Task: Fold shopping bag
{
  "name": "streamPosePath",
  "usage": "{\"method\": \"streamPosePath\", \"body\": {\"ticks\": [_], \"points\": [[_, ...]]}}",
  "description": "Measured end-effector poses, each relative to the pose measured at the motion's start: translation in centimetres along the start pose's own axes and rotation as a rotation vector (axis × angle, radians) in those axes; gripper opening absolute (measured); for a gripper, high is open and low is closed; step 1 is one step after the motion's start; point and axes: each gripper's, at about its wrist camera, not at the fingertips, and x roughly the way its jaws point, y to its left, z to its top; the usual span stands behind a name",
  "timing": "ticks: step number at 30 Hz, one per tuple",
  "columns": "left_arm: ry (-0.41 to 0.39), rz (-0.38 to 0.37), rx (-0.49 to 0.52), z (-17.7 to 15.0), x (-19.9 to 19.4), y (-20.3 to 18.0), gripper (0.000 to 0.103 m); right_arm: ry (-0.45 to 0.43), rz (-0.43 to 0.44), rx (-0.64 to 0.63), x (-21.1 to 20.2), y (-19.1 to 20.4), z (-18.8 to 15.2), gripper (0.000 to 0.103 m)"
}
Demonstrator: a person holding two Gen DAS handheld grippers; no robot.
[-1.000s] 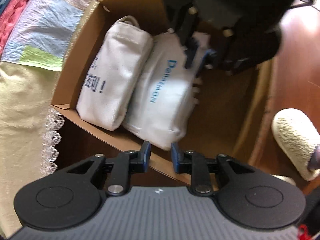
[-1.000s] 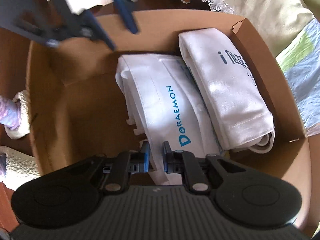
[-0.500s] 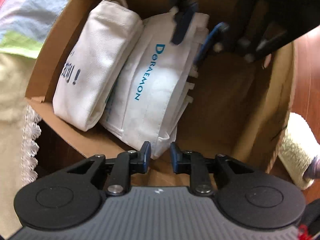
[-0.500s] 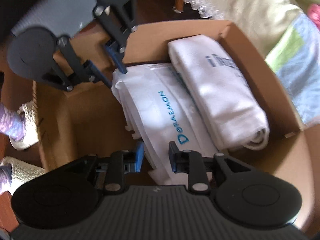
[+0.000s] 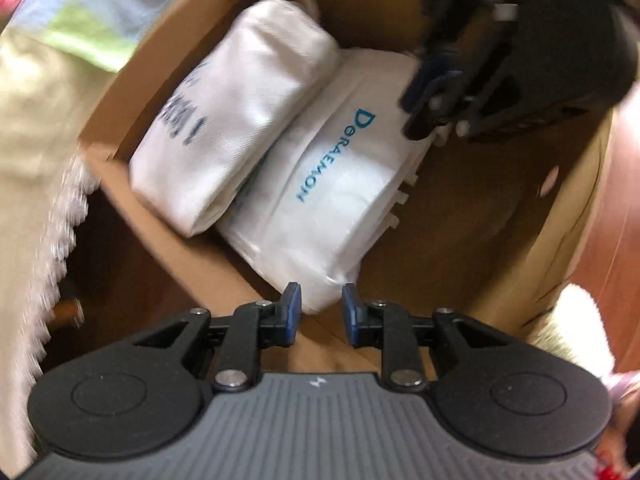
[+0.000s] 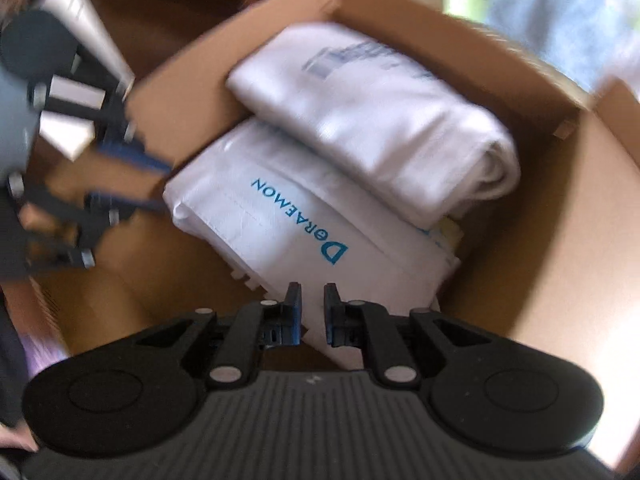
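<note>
A folded white bag printed "DORAEMON" point(image 5: 332, 204) lies in a brown cardboard box point(image 5: 472, 216), next to a folded cream canvas bag with dark lettering point(image 5: 240, 120). My left gripper point(image 5: 318, 312) is open a little and empty, over the box's near wall at one end of the Doraemon bag. My right gripper point(image 6: 313, 312) is open by a narrow gap at the bag's other end point(image 6: 296, 232); the bag edge shows between the jaws, and I cannot tell whether it is gripped. Each gripper shows in the other's view, blurred: the right one point(image 5: 424, 92), the left one point(image 6: 132, 184).
A pale yellow cloth with a lace edge point(image 5: 52, 216) and a patchwork quilt point(image 5: 92, 28) lie beside the box. A fuzzy cream slipper point(image 5: 580, 320) sits on the reddish wood floor point(image 5: 624, 208) on the other side. The box's right part is bare cardboard.
Both grippers swung around over the box and the views are blurred. The right jaws narrowed from half a second ago. The bags stay in place.
</note>
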Motion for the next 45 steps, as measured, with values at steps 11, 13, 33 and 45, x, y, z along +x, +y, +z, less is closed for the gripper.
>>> {"method": "streamPosePath", "body": {"ticks": [11, 13, 33, 45], "points": [[0.087, -0.029, -0.55, -0.6, -16.1, 2.4, 0.054, -0.198, -0.096, 0.575, -19.4, 2.0, -1.2, 0.06], [0.076, -0.027, -0.578, -0.4, -19.3, 2.1, 0.055, -0.223, -0.109, 0.626, -22.3, 3.0, -1.5, 0.07], [-0.11, 0.072, -0.653, -8.5, -48.2, -2.8, 0.07, -0.332, -0.233, 0.682, -47.6, 16.0, -6.0, 0.102], [-0.166, 0.139, -0.705, -9.4, -58.2, -9.1, 0.078, -0.341, -0.267, 0.62, -57.0, 18.1, -9.9, 0.102]]}}
